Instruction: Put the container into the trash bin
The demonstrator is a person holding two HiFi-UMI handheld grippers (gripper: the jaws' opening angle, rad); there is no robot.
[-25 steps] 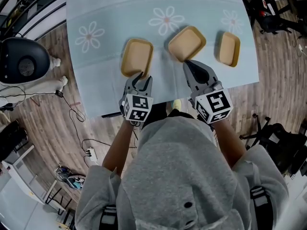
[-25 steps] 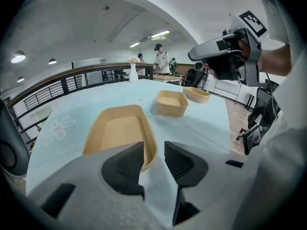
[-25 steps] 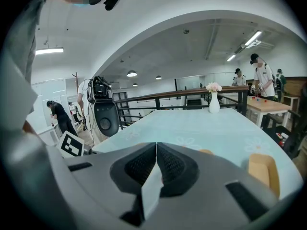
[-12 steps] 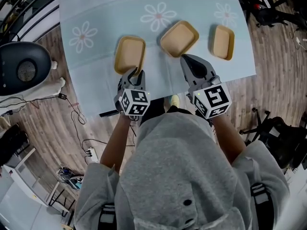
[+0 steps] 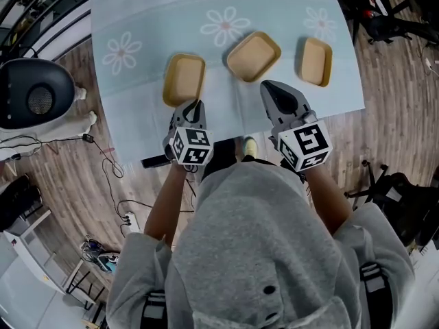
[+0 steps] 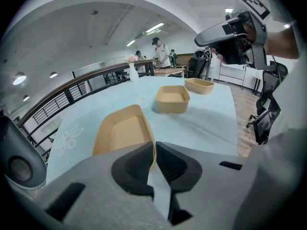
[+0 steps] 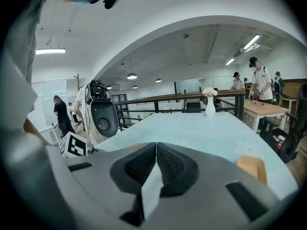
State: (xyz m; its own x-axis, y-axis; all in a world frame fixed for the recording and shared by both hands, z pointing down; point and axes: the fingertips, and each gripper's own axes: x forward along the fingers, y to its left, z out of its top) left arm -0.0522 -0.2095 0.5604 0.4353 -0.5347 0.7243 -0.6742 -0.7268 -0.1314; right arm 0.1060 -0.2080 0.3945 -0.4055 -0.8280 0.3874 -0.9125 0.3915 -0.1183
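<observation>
Three tan containers stand in a row on the pale blue tablecloth [image 5: 137, 122]: left [image 5: 184, 79], middle [image 5: 254, 55], right [image 5: 315, 61]. My left gripper [image 5: 195, 105] is at the near edge of the left container [image 6: 122, 133]. Its jaws are closing, and the container's near corner wall runs between the pads [image 6: 136, 162], which press on it. My right gripper [image 5: 267, 86] hovers just in front of the middle container, shut with nothing between its fingers [image 7: 141, 166]. The black round trash bin [image 5: 34, 94] stands on the floor left of the table, also seen as the trash bin [image 7: 103, 116].
The table's near edge lies just under both grippers. A white vase [image 7: 210, 107] stands at the far end by a railing. People stand at tables in the background. Cables [image 5: 110, 170] lie on the wooden floor beside the bin; chairs [image 5: 391, 190] are at the right.
The left jaws have come together from wide open onto the left container's near wall. The right gripper has drifted slightly to the right of the middle container.
</observation>
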